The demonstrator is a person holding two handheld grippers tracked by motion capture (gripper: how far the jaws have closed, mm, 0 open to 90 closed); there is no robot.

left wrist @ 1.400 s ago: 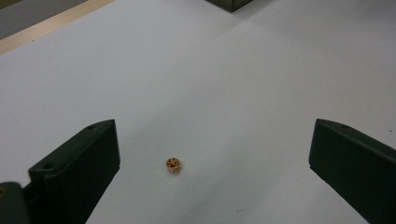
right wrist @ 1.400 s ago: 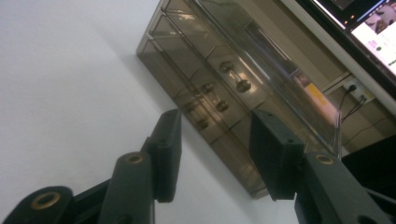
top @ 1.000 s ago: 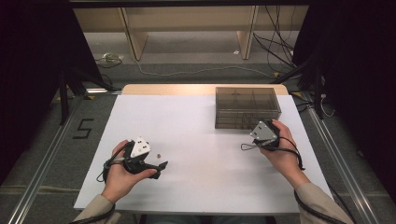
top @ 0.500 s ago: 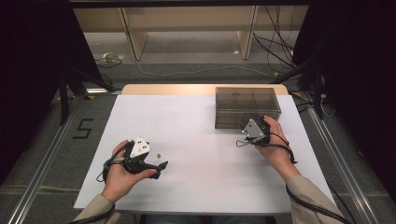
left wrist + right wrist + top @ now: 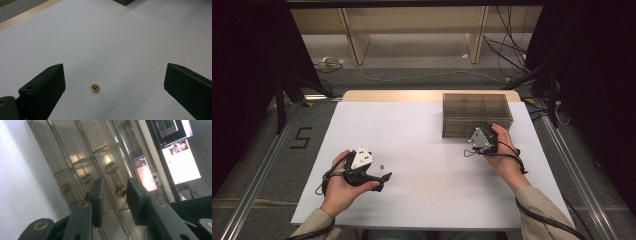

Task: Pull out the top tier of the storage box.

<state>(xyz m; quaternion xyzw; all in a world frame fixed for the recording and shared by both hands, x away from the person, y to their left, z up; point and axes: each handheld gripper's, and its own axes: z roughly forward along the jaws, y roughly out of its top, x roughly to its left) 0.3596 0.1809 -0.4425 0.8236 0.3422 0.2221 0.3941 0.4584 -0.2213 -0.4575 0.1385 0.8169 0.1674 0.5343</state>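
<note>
A tiny brass nut (image 5: 95, 87) lies on the white table top (image 5: 432, 165), also seen as the nut (image 5: 382, 165) in the high view. My left gripper (image 5: 115, 75) is open wide just above the table, with the nut between its jaws and untouched. In the high view, the left gripper (image 5: 382, 182) sits at the near left. A smoky clear drawer box (image 5: 476, 112) stands at the far right. My right gripper (image 5: 481, 131) is up against its front. In the right gripper view, the right gripper (image 5: 115, 192) is open a little, its jaws either side of a drawer handle (image 5: 120, 190).
The box front shows several drawers with round metal knobs (image 5: 111, 168). A wooden strip (image 5: 427, 95) runs along the table's far edge. Cables (image 5: 512, 55) lie on the floor beyond. Metal rails (image 5: 257, 195) flank the table.
The right gripper has moved forward and left, from the open table up to the box front. The left gripper and the nut have stayed put.
</note>
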